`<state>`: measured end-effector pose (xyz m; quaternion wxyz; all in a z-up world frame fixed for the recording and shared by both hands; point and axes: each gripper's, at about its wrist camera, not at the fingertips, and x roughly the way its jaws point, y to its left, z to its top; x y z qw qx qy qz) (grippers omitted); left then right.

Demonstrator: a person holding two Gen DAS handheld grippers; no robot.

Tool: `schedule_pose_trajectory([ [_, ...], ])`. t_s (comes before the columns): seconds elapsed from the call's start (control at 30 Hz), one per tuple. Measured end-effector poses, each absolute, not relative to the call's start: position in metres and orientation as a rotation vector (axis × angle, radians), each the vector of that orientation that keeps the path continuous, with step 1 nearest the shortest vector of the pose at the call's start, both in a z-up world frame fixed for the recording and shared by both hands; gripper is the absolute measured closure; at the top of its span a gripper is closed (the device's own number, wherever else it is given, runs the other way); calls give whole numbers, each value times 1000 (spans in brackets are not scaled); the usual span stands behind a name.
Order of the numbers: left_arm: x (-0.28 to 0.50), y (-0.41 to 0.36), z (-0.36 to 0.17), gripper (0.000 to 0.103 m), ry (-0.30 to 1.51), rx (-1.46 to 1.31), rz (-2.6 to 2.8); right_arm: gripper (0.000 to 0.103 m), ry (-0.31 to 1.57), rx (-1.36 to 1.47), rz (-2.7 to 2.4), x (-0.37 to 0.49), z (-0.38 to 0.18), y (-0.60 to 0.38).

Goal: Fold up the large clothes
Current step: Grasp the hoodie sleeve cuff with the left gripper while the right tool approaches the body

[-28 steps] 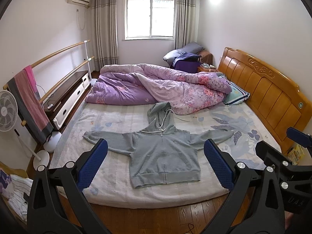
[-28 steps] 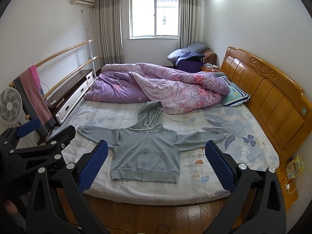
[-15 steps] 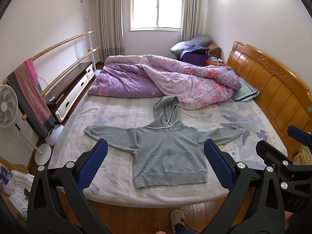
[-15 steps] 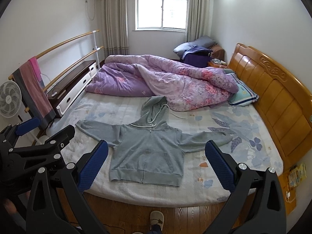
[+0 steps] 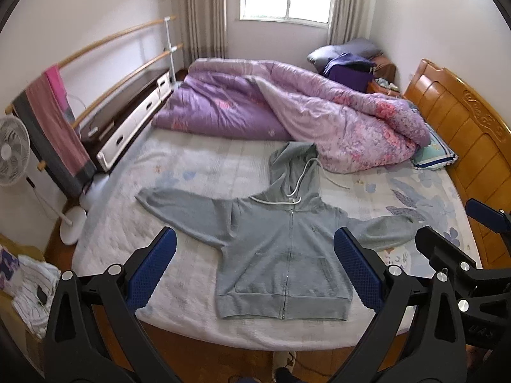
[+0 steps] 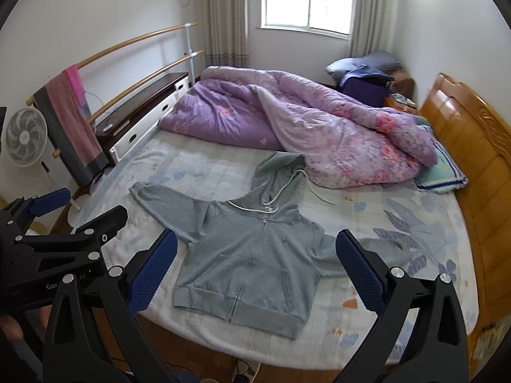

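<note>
Grey hoodie (image 5: 281, 249) lies flat on the bed (image 5: 198, 172), zip up, both sleeves spread wide, its hood touching the purple quilt (image 5: 287, 111). Left gripper (image 5: 254, 269) and right gripper (image 6: 255, 271) both hang above the near bed edge, fingers wide apart, holding nothing. Maybe a shoe (image 5: 282, 359) shows below.

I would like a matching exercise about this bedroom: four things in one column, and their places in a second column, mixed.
Things:
1. hoodie
2. quilt
3. towel
4. fan

Places:
A. hanging on a wooden rail
B. standing on the floor by the wall
C. spread flat on the near part of the bed
D. bunched up on the far part of the bed

Pairs: 1-C, 2-D, 3-A, 4-B
</note>
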<state>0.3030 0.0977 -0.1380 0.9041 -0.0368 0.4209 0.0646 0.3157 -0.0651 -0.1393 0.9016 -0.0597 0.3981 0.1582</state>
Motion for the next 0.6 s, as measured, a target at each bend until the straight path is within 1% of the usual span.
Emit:
schedule_pose_trajectory([
  [0.3, 364, 151, -206, 5, 995, -43, 207, 7, 988, -111, 440, 385, -209, -13],
  [0.47, 400, 207, -263, 5, 1096, -69, 233, 7, 1104, -85, 479, 426, -260, 34],
  [0.6, 437, 280, -317, 5, 1182, -192, 213, 7, 1178, -66, 445, 462, -305, 75],
])
